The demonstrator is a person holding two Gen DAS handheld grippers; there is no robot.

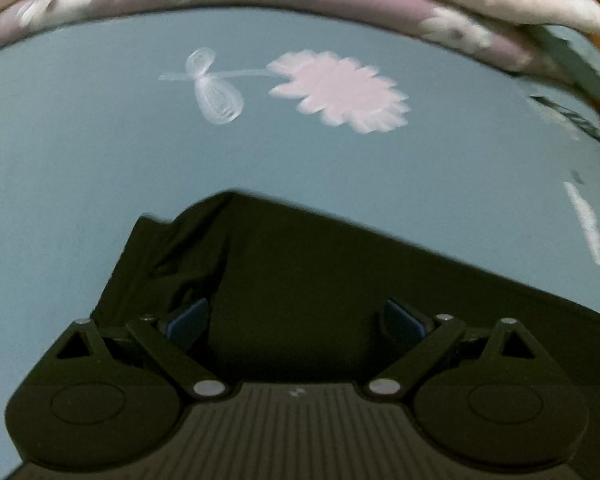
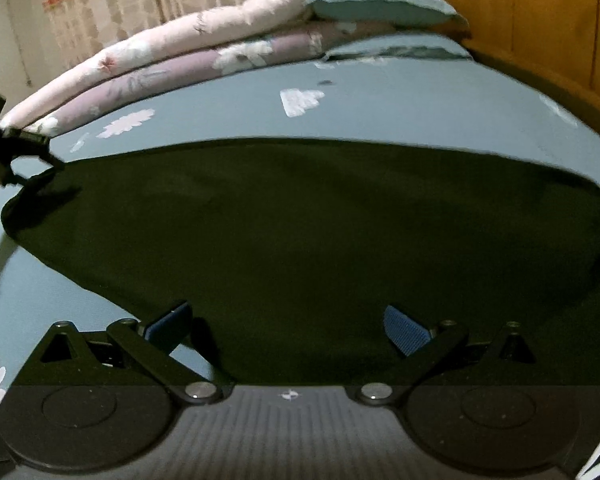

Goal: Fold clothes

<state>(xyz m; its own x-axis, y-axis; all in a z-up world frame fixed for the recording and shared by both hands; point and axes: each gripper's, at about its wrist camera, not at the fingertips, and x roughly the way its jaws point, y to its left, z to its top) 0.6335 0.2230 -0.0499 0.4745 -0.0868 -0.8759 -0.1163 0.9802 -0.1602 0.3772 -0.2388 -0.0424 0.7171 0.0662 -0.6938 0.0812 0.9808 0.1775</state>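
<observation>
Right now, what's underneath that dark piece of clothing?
The dark garment lies spread on a blue flowered bedsheet, which shows all around it. Anything else beneath the cloth is covered.

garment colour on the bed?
Black, plain garment; clearest in the right wrist view.

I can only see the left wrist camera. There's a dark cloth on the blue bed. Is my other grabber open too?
Observer: Yes, the right gripper is open, holding nothing, over the near edge of the dark cloth.
Operator: Is the cloth big?
Observer: It spreads wide across the bed sheet, mostly flat.
Operator: What's behind the blankets?
Observer: A patterned curtain.
</observation>
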